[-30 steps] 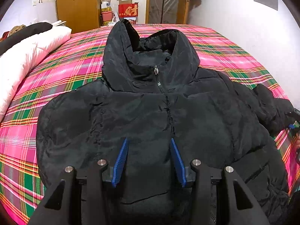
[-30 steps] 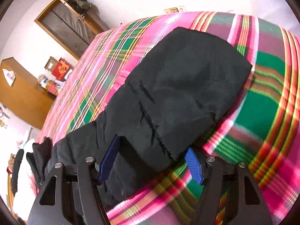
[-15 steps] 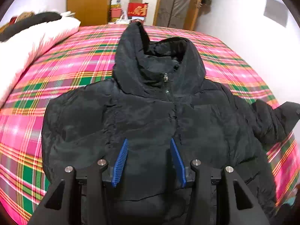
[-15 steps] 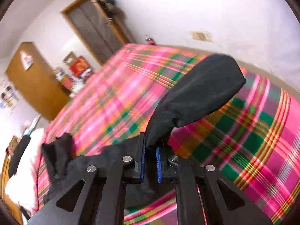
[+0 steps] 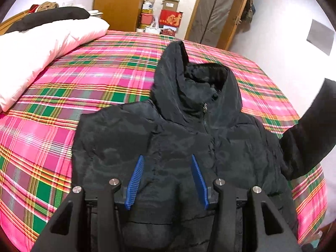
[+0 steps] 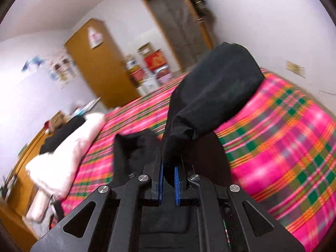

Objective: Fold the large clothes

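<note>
A black hooded puffer jacket (image 5: 189, 138) lies front up and zipped on a pink and green plaid bedspread (image 5: 88, 77). My left gripper (image 5: 168, 159) is open and empty, hovering over the jacket's lower chest. My right gripper (image 6: 168, 163) is shut on the jacket's right sleeve (image 6: 212, 92) and holds it lifted off the bed. In the left wrist view the raised sleeve (image 5: 308, 134) stands up at the right edge. The jacket's other sleeve is hidden, seemingly tucked under the body.
A white quilt (image 5: 42, 48) with dark clothing (image 5: 48, 17) on it lies along the bed's left side. A wooden wardrobe (image 5: 119, 4), boxes (image 5: 170, 19) and a door (image 5: 218, 10) stand beyond the bed's far end. A white wall (image 5: 294, 42) runs along the right side.
My right gripper closed on the right sleeve and raised it off the bedspread. My left gripper stayed open over the jacket and its view swung left.
</note>
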